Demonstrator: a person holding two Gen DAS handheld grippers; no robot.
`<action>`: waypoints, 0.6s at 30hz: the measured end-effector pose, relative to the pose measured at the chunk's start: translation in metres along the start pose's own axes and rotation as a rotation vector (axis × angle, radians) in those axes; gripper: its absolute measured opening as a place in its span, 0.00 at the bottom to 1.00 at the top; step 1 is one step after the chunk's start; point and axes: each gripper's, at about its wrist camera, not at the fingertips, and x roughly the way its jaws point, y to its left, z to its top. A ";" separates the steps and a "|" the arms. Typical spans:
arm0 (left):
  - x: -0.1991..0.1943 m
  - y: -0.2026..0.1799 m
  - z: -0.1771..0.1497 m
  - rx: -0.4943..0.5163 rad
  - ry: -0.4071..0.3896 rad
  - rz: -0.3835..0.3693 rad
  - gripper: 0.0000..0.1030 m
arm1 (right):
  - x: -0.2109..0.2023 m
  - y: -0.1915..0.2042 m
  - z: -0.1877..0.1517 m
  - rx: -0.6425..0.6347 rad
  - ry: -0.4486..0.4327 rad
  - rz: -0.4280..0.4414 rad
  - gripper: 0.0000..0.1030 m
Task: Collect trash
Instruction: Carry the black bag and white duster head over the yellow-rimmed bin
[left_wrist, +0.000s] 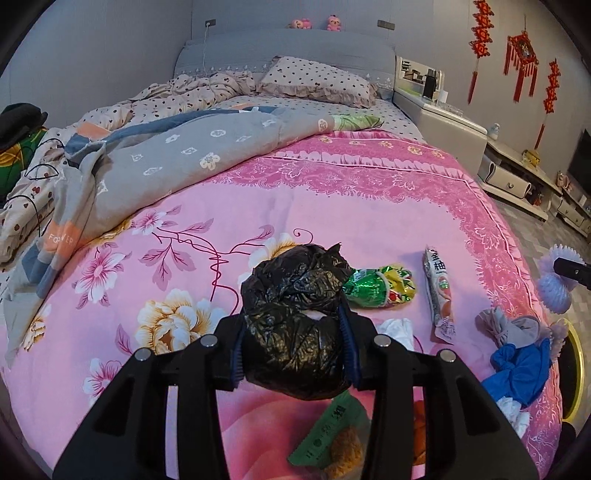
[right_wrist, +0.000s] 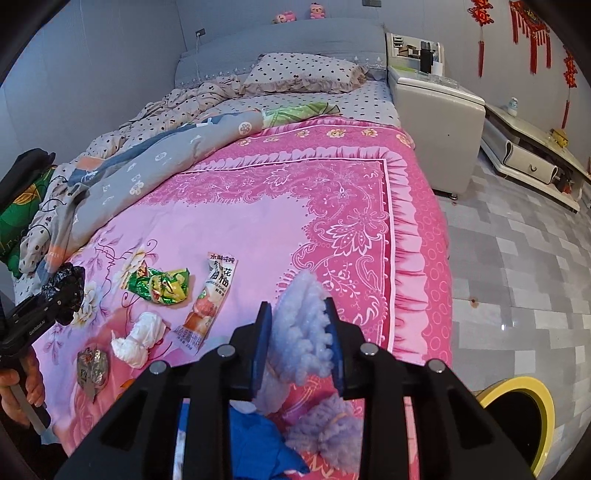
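A crumpled black bag (left_wrist: 295, 328), without clear long axis, is clamped in the left claw (left_wrist: 293, 354) above the bed (left_wrist: 369, 206). Lilac fluff (right_wrist: 301, 325) is clamped in the right claw (right_wrist: 297, 343), its lower part hidden.

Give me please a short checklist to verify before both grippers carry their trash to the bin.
1. Left gripper pinches the black bag: ok.
2. Right gripper pinches the lilac fluffy piece: ok.
3. Yellow-rimmed bin open, on the floor beside the bed: ok.
4. Bin has room: cannot tell.
5. Bed cleared: not ok; green wrapper, long snack packet, white tissue remain.
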 end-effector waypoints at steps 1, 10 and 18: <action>-0.008 -0.004 0.000 0.006 -0.005 -0.002 0.38 | -0.008 -0.002 -0.002 -0.001 -0.007 0.001 0.26; -0.063 -0.047 -0.001 0.038 -0.038 -0.078 0.38 | -0.070 -0.020 -0.021 0.007 -0.051 0.022 0.26; -0.090 -0.100 -0.002 0.057 -0.052 -0.156 0.38 | -0.116 -0.048 -0.033 0.043 -0.111 0.003 0.26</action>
